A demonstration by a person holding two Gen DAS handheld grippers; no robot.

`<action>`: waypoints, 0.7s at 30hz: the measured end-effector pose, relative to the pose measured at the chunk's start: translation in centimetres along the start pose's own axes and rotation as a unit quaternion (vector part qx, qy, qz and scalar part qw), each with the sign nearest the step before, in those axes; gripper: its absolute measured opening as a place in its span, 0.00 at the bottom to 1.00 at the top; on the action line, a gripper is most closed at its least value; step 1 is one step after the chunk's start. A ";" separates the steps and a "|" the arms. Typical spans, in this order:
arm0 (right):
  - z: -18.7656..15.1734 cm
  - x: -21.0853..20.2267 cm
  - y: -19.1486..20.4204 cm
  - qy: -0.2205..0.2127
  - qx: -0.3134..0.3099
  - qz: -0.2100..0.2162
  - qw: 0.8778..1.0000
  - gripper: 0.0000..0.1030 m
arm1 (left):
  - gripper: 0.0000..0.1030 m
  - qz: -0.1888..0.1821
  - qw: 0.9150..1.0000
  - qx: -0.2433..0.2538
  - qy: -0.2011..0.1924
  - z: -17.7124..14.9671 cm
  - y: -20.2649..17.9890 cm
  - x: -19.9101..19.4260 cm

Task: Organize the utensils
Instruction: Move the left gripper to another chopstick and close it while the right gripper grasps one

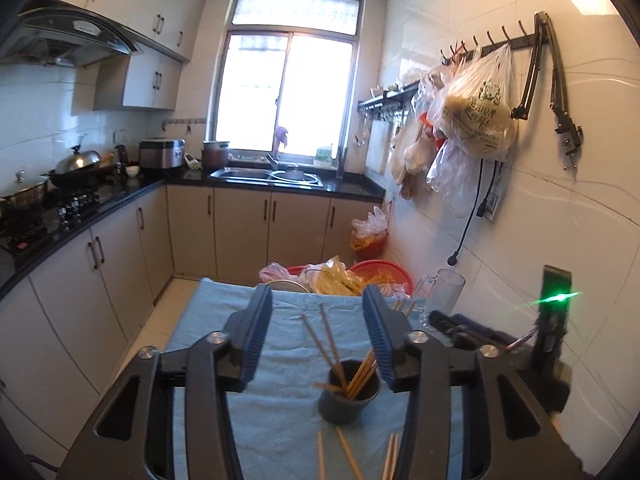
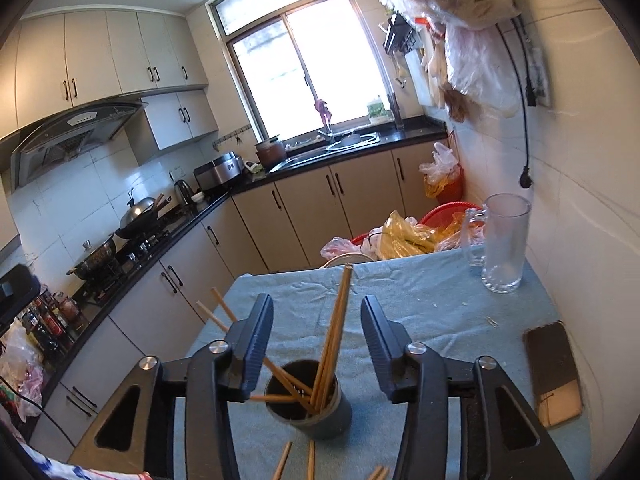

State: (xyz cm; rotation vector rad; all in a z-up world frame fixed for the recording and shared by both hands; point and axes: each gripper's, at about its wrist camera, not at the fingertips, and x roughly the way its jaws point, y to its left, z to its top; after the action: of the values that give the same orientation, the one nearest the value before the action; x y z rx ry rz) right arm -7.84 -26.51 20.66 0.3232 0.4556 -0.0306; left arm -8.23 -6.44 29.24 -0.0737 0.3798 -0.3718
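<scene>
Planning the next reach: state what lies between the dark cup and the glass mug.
In the right wrist view, only bare blue cloth lies between dark cup and glass mug.

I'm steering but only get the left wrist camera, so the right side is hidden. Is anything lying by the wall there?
Observer: Yes, a flat dark phone-like slab lies on the blue cloth beside the wall.
Operator: Is my right gripper holding chopsticks?
Observer: No, the right gripper is open and empty; chopsticks stand in the cup in front of it.
Operator: Anything in the glass mug?
Observer: The glass mug stands upright and looks empty.
</scene>
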 end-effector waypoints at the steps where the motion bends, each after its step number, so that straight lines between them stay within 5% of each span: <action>1: -0.5 -1.0 -0.1 -0.002 -0.001 -0.004 1.000 0.57 | 0.53 0.005 1.000 0.001 -0.005 -0.4 0.3 -0.9; 7: -5.3 -4.2 -1.9 0.025 0.016 -0.028 0.999 0.65 | 0.65 0.027 1.000 0.003 -0.004 -5.1 1.6 -4.6; 17: -18.1 -2.6 -5.0 0.152 0.059 -0.042 0.986 0.65 | 0.66 0.028 0.989 -0.040 0.139 -15.7 3.6 -0.7; 21: -20.0 -2.0 -3.9 0.171 0.031 -0.039 0.984 0.47 | 0.65 0.034 0.981 -0.045 0.186 -18.9 4.0 1.2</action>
State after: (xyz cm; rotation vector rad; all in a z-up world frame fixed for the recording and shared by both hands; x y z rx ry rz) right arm -18.54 -24.06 3.40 0.3738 0.8103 -0.0656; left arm -12.85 -3.18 10.76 -0.0802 0.7677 -0.2999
